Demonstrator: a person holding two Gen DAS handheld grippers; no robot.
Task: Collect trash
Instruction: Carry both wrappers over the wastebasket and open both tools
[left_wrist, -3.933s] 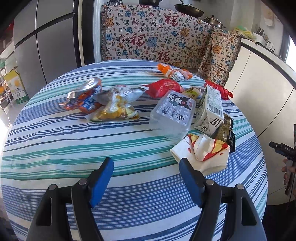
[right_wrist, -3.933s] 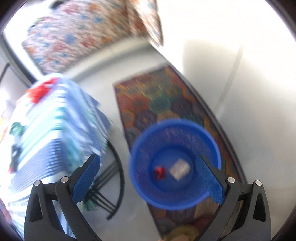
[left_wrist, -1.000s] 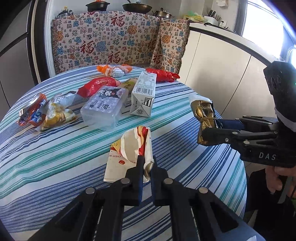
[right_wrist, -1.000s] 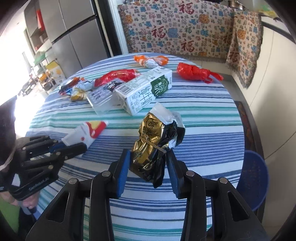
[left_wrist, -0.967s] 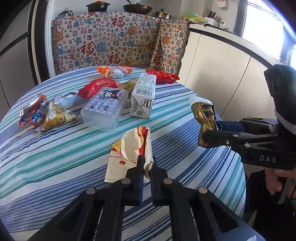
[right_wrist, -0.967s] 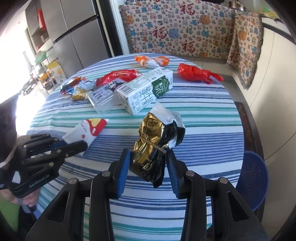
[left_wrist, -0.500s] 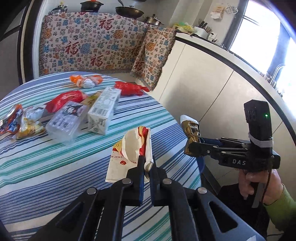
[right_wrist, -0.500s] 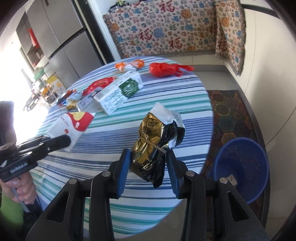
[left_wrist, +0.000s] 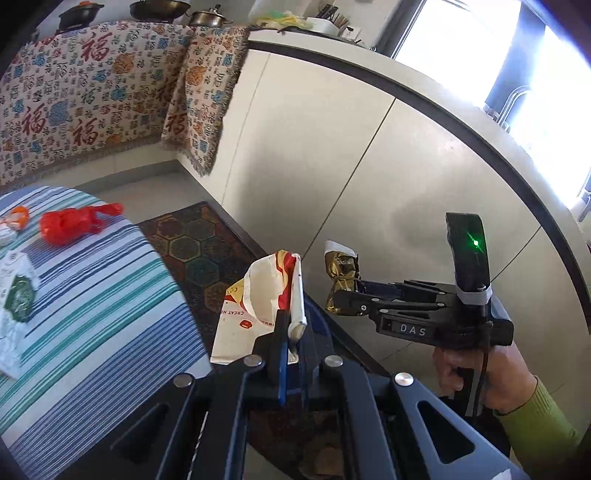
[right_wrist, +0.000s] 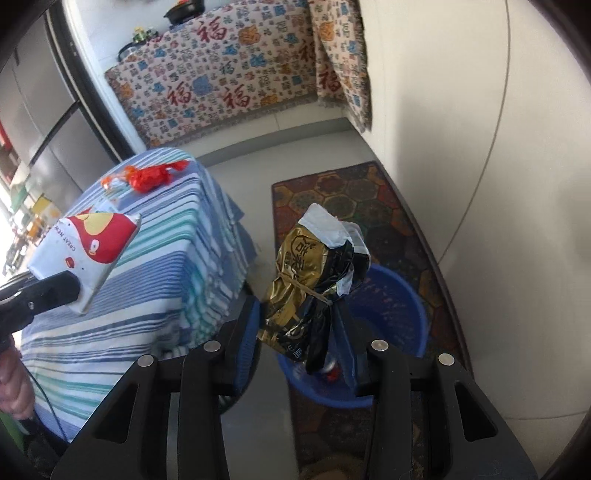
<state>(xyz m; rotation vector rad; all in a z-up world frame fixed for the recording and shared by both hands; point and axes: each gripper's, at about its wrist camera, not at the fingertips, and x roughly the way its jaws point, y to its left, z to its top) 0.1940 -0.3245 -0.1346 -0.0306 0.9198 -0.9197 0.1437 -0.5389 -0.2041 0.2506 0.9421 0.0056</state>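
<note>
My left gripper (left_wrist: 291, 332) is shut on a white paper bag with red and yellow print (left_wrist: 258, 302), held off the table's edge above the floor. In the right wrist view that same paper bag (right_wrist: 88, 247) hangs at the left over the striped table (right_wrist: 166, 295). My right gripper (right_wrist: 299, 325) is shut on a crumpled gold and black foil bag (right_wrist: 310, 280), just above the near rim of a blue mesh bin (right_wrist: 391, 306) standing on the rug. In the left wrist view the foil bag (left_wrist: 341, 277) sticks out of the right gripper (left_wrist: 351, 295) to the right.
A red plastic bag (left_wrist: 70, 223), an orange-white wrapper (left_wrist: 13, 218) and a milk carton (left_wrist: 14, 295) lie on the round striped table (left_wrist: 110, 295). A patterned rug (right_wrist: 351, 199) lies along pale cabinets (left_wrist: 332, 166). A person's hand in a green sleeve (left_wrist: 532, 417) holds the right gripper.
Both grippers swung off the table toward the right, each keeping its bag. The blue bin came under the right gripper, and most of the table's litter slid out of the left wrist view.
</note>
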